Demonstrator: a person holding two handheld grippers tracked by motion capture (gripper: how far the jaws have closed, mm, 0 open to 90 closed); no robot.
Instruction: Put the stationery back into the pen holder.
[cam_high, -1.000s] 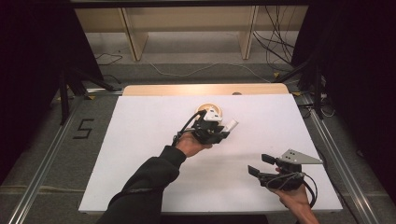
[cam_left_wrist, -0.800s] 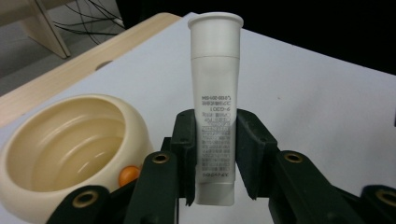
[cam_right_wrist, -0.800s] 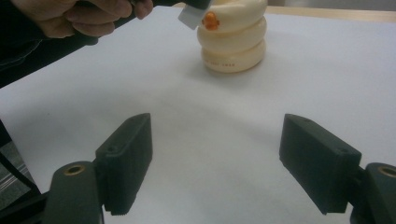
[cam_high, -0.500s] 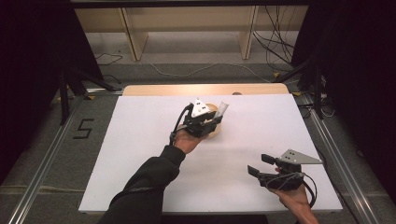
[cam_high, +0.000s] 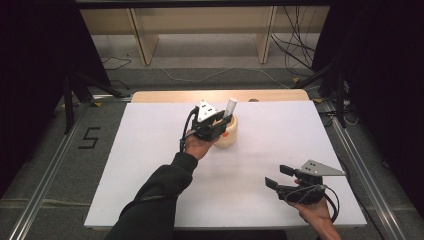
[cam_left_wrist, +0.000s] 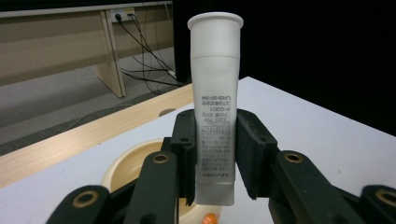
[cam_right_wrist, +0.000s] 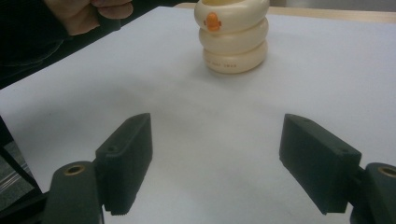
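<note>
Left gripper (cam_high: 220, 121) has carried the tube (cam_high: 229, 108) up-frame over the last sec, from mid-bench to right above the cream ringed cup (cam_high: 226, 133), centre of the high view, so the drop-in looks close, not done yet. Jaws partly closed, clamped on the tube's lower half; in the left gripper view the tube (cam_left_wrist: 215, 107) stands upright, long axis vertical, wide cap end at top, flat crimped end down toward the cup's mouth (cam_left_wrist: 135, 161). Right gripper (cam_high: 280, 179) sits lower right on the white bench (cam_high: 125, 165), jaws wide apart, holding nothing.
</note>
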